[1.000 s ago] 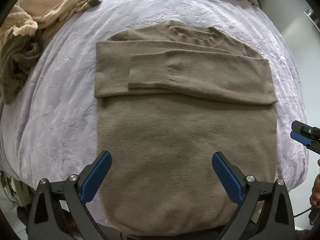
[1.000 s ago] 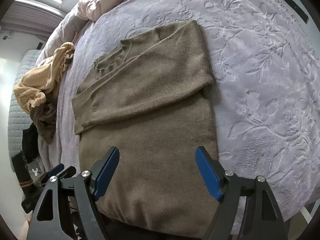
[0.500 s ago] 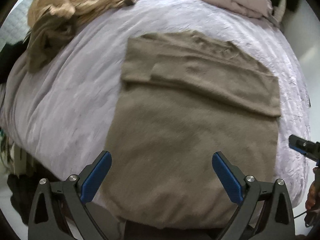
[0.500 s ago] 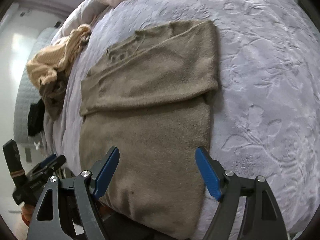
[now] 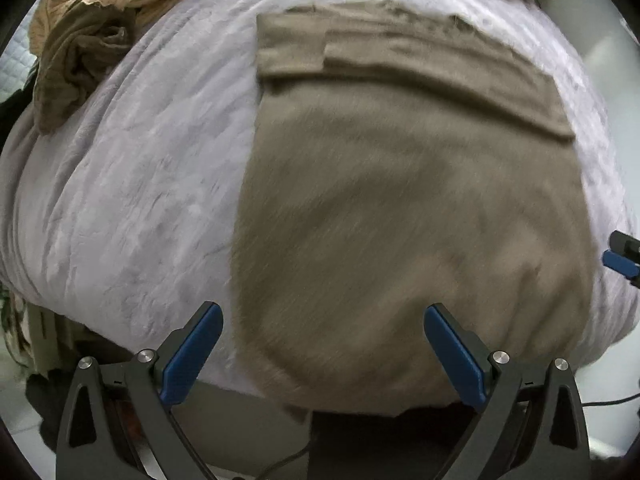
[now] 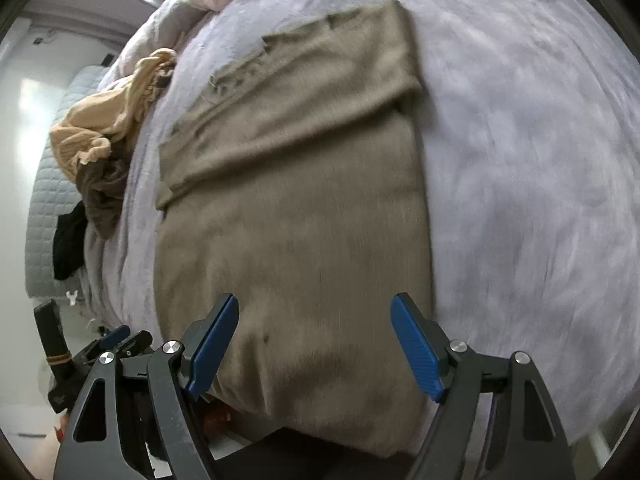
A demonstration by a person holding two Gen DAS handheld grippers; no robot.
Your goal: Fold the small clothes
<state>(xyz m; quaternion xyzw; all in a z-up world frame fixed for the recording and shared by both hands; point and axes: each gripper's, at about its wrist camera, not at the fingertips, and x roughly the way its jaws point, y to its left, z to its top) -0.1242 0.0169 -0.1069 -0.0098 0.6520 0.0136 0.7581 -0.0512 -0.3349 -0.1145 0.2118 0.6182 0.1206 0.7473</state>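
Looking through the right wrist camera, I see what the left one misses: a quilted grey headboard [image 6: 48,176] and a black garment [image 6: 70,244] past the far side of the taupe knitted sweater [image 6: 296,208], with the left gripper [image 6: 120,338] low beside the sweater's hem corner. My left camera alone shows the right gripper's blue tip [image 5: 620,262] poking in at the sweater's other side.

I see no containers; the clothes lie loose on the pale lilac embossed bedspread [image 5: 132,184]. A heap of tan and olive garments [image 5: 84,36] sits well apart from the sweater, towards its collar end.

The sweater lies flat on the bedspread, sleeves folded across its chest, hem hanging at the bed's near edge. My left gripper [image 5: 322,354] has its blue pads spread wide over the hem's left corner, gripping nothing. My right gripper [image 6: 314,350] is likewise spread, straddling the hem's right part with no cloth pinched.
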